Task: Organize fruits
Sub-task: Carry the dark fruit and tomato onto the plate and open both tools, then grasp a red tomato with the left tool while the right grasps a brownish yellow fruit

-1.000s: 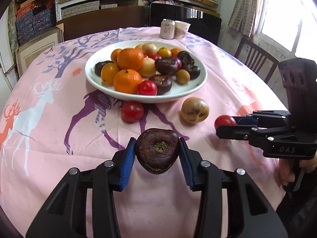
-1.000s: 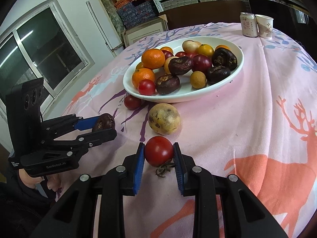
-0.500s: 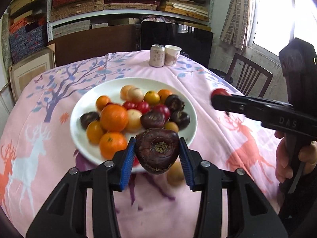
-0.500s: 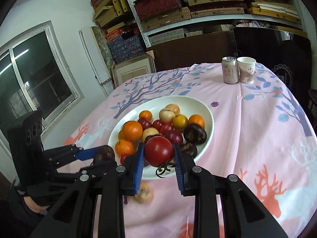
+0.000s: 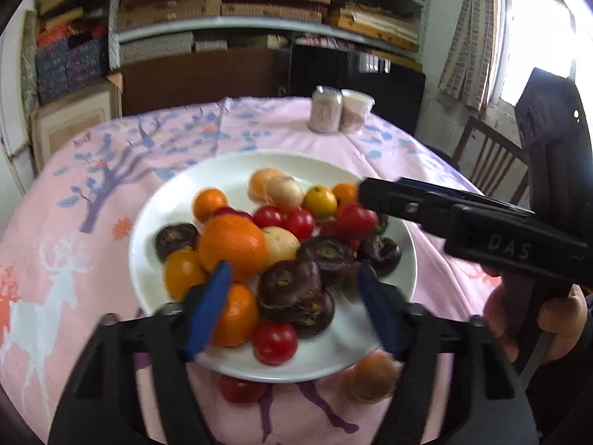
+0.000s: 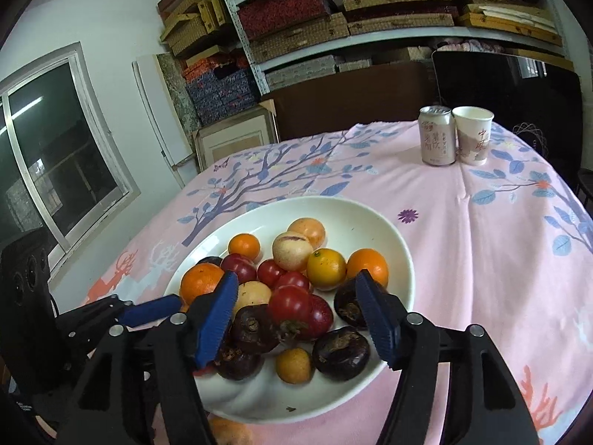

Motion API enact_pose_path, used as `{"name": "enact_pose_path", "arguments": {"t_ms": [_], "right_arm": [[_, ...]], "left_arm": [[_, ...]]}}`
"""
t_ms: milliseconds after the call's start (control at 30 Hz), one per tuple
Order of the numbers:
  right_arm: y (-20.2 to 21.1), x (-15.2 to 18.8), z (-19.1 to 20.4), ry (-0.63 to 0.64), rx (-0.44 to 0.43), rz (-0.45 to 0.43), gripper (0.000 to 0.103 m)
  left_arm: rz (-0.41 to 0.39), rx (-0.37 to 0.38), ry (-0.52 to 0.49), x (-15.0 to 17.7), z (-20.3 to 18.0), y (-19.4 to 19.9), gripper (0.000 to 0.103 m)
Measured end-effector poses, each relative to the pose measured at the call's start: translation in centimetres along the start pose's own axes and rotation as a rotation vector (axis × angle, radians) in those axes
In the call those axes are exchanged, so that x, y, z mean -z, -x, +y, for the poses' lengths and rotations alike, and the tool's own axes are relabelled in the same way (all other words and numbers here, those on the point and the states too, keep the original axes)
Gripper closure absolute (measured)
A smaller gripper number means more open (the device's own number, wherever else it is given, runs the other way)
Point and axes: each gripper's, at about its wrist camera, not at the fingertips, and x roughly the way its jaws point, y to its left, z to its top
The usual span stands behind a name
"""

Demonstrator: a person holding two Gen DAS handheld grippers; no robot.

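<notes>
A white plate (image 5: 174, 200) (image 6: 374, 222) holds oranges, red tomatoes, pale fruits and dark purple fruits. My left gripper (image 5: 294, 307) is open above its near side. The dark purple fruit (image 5: 289, 282) it carried lies on the pile between the jaws, touching neither. My right gripper (image 6: 296, 319) is open above the plate. The red tomato (image 6: 289, 304) it carried rests on the heap, stem down. On the cloth in front of the plate lie a red tomato (image 5: 241, 389) and a brownish round fruit (image 5: 372, 376).
A pink tablecloth (image 6: 500, 244) with tree and deer prints covers the round table. A drink can (image 6: 437, 135) and a paper cup (image 6: 472, 135) stand at the far edge. A wooden chair (image 5: 489, 163) stands at the right. Shelves fill the back wall.
Both grippers moved forward over the plate and opened. The dark purple fruit and the red tomato left the jaws and now lie on the pile.
</notes>
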Motion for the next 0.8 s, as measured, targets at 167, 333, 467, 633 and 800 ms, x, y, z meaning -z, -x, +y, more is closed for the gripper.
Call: {"name": "enact_pose_path", "arguments": {"t_ms": [167, 333, 467, 633, 800], "right_arm": [[2.7, 1.7, -2.0, -0.061, -0.012, -0.028, 0.033], [3.5, 3.0, -2.1, -0.066, -0.007, -0.003, 0.032], [3.8, 4.2, -0.4, -0.006, 0.003, 0.025, 0.032], [4.7, 6.3, 2.2, 0.060, -0.008, 0.076, 0.028], [5.1, 7.9, 4.6, 0.105, -0.013, 0.139, 0.027]], "left_arm": [[-0.077, -0.006, 0.038, 0.9, 1.5, 3.2, 0.018], [-0.010, -0.023, 0.068, 3.2, 2.9, 3.6, 0.016], [0.030, -0.034, 0.040, 4.6, 2.6, 4.1, 0.016], [0.065, -0.018, 0.039, 5.8, 2.9, 4.7, 0.013], [0.116, -0.014, 0.031, 6.5, 2.8, 4.8, 0.012]]}}
